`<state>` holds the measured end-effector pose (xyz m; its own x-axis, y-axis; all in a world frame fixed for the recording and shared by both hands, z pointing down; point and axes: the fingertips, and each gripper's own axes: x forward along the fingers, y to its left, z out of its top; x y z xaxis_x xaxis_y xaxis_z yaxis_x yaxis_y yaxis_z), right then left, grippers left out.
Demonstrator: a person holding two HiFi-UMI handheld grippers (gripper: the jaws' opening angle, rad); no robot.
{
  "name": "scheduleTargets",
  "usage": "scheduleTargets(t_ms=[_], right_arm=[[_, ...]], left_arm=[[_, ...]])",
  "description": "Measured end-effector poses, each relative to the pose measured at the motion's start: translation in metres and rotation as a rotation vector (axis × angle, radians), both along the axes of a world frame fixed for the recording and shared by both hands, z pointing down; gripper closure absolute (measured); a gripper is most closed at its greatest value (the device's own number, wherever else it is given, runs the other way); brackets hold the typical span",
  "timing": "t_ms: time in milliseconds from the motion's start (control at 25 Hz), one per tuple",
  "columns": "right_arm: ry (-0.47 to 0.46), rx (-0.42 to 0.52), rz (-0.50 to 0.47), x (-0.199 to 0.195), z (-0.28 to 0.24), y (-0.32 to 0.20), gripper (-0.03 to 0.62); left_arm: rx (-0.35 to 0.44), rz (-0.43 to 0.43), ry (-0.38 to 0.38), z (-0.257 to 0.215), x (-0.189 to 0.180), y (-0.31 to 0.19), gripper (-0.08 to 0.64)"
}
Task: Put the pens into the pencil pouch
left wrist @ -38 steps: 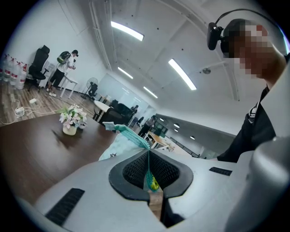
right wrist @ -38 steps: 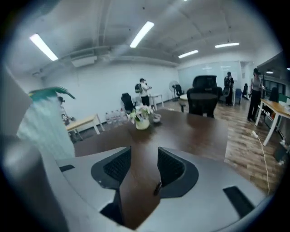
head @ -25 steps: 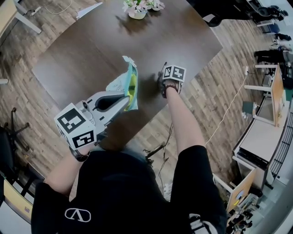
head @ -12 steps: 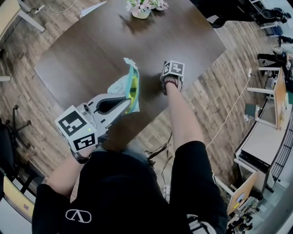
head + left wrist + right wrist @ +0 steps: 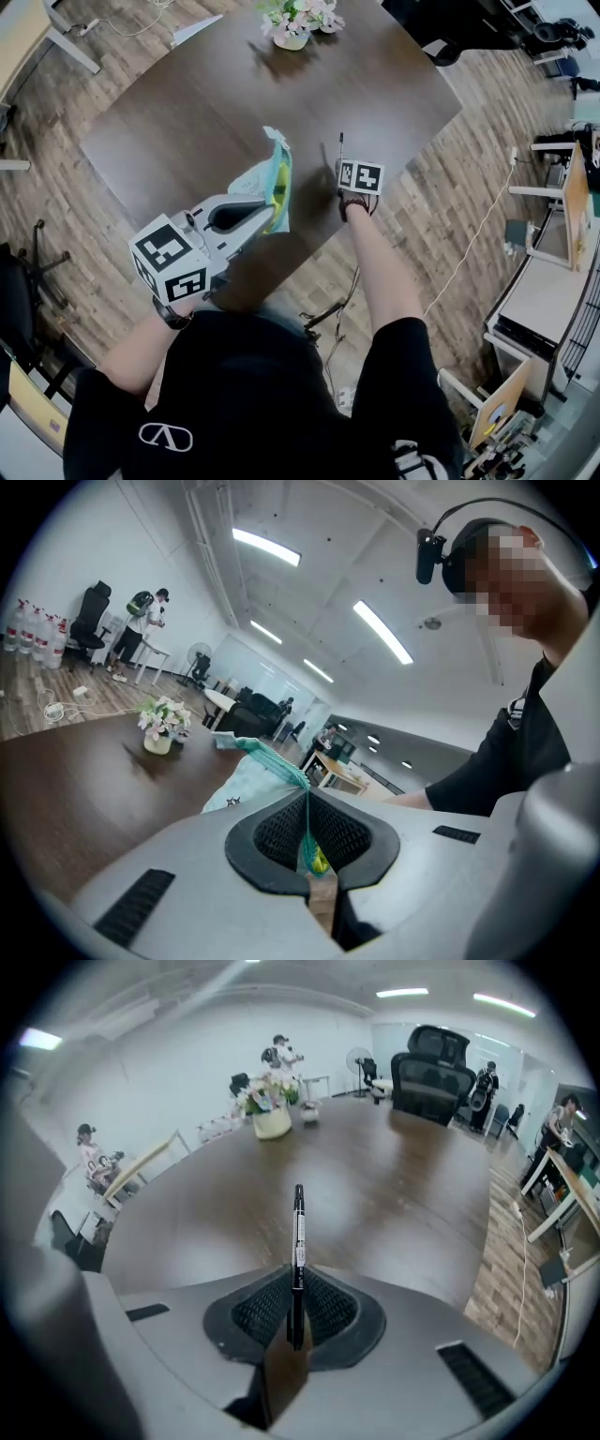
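Pinching the pencil pouch (image 5: 275,169) by its edge, my left tool (image 5: 309,847) clamped tight on the fabric, while my right tool (image 5: 296,1318), jaws just closing, grips a black pen (image 5: 299,1232) just right of the pouch.

Glossy dark wood table (image 5: 187,122), cloth pouch (image 5: 275,171)

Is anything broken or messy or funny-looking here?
Nothing looks wrong. The left gripper pinches the pencil pouch by its edge, held up over the table. The right gripper has just been closing its jaws on a black pen, which sticks out straight. The flowers stand upright.
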<state>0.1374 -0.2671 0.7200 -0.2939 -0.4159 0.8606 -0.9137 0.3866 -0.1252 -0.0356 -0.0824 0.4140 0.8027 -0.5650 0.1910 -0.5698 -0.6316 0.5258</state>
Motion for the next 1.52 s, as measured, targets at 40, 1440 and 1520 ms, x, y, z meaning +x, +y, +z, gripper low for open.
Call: scheduleTargets(t_ms=[40,1440,1520], right_arm=[[-0.02,0.044,-0.009,-0.003,-0.015,0.002,0.553],[-0.696,1.136,-0.12,-0.098,-0.45,0.169,0.552],[-0.682,1.128,-0.115,-0.1,-0.445,0.166,0.552]], left_arm=[[0.002,0.005,-0.002,-0.001,0.0,0.0,0.549],[0.097,0.129,0.003,-0.05,0.049,-0.011,0.549],[0.106,0.135,0.006,-0.055,0.05,-0.01,0.549]])
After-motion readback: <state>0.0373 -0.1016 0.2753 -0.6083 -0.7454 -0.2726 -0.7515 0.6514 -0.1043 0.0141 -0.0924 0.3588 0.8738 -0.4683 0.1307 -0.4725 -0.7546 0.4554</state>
